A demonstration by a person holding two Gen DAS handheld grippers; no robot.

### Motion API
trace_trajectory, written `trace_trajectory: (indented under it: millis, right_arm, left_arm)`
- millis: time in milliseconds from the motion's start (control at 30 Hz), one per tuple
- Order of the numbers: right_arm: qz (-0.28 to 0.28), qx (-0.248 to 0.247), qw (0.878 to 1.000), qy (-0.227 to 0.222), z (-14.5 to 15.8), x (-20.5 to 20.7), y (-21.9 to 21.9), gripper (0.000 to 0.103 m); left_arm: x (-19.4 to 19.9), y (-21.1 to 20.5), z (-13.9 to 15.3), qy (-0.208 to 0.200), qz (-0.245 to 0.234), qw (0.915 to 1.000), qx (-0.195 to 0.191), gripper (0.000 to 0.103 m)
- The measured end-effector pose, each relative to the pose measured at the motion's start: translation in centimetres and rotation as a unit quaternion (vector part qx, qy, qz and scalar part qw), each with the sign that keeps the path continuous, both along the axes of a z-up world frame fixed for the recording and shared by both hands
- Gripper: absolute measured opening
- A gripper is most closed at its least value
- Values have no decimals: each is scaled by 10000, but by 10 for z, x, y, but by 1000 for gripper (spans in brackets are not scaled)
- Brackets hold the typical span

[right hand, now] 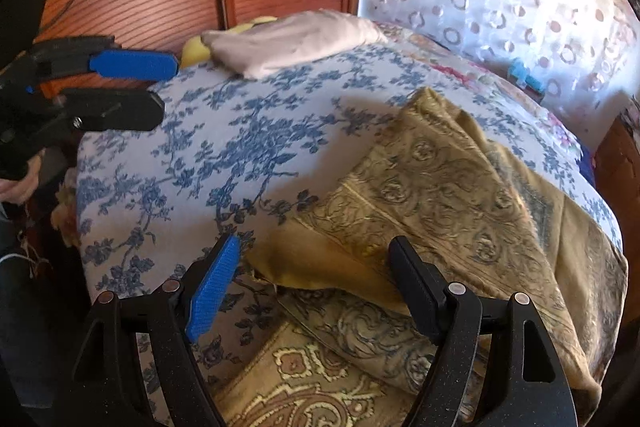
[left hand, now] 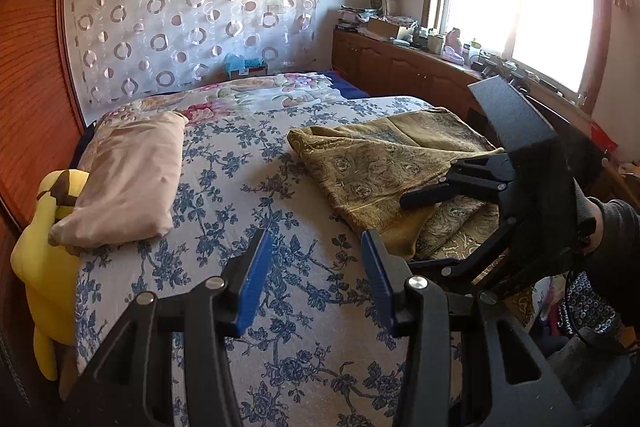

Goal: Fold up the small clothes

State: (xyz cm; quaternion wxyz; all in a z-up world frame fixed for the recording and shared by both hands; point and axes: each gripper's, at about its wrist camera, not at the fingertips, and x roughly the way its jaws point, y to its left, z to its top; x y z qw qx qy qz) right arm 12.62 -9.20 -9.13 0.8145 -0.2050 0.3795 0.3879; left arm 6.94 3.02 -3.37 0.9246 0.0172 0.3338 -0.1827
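An olive-gold patterned cloth (left hand: 380,163) (right hand: 460,187) lies crumpled on the right side of the bed, with one end hanging over the near edge. My right gripper (right hand: 316,267) (left hand: 408,233) hovers open just above the cloth's near folded edge; its pads do not press on the fabric. My left gripper (left hand: 318,267) (right hand: 168,89) stands open over the bare blue-flowered sheet (left hand: 256,187) (right hand: 224,147), left of the cloth, with nothing between its blue pads (left hand: 256,279).
A pink pillow (left hand: 132,179) (right hand: 296,41) and a yellow plush toy (left hand: 44,251) lie at the left by the wooden panelling (left hand: 32,107). A flowered quilt (left hand: 248,95) sits at the far end. A cluttered wooden cabinet (left hand: 400,67) runs under the window.
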Motion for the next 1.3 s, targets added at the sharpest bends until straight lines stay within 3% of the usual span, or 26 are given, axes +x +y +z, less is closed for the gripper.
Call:
trace_trajectory:
  millis: [133, 233, 267, 300, 400, 533, 700, 867, 1067, 1133, 1200, 1300]
  right_arm:
    - [5, -227, 9997, -12, -9, 2, 5, 78]
    - [45, -454, 9989, -149, -15, 1, 9, 47]
    - [69, -487, 9986, -180, -16, 1, 9, 24]
    - [45, -497, 9985, -217, -15, 3, 7, 13]
    - [-23, -166, 9998, -144, -2, 11, -5, 6]
    - [-587, 574, 9961, -334, 38, 31, -43, 5]
    - [-1326, 1106, 9838, -488, 83, 72, -94, 5]
    - [-2128, 938, 9706, -625, 100, 129, -139, 5]
    - [-3171, 446, 9458, -535, 89, 183, -186, 5]
    - [-3358, 316, 9404, -426, 81, 191, -195, 14]
    - [-3443, 293, 9373, -446, 78, 186, -203, 40]
    - [-3210, 491, 9448, -431, 79, 165, -213, 48]
  left_arm:
    - [2, 2, -4, 53, 17, 10000, -37, 46]
    - [3, 2, -9, 103, 29, 9999, -13, 46]
    - [3, 2, -10, 117, 29, 9999, -8, 46]
    - [3, 1, -11, 131, 26, 9999, -14, 46]
    - [3, 1, -14, 161, 5, 9999, -22, 46]
    - [5, -1, -19, 225, -9, 9997, -14, 46]
    - [6, -5, -20, 242, -97, 9996, -49, 46]
    - [7, -11, -22, 268, -150, 9995, -9, 46]
    - [6, -18, -25, 293, -229, 9993, 14, 46]
    - [7, -21, -25, 292, -260, 9992, 43, 46]
    - [7, -25, -24, 293, -292, 9991, 65, 46]
    - [5, -29, -24, 276, -336, 9990, 79, 46]
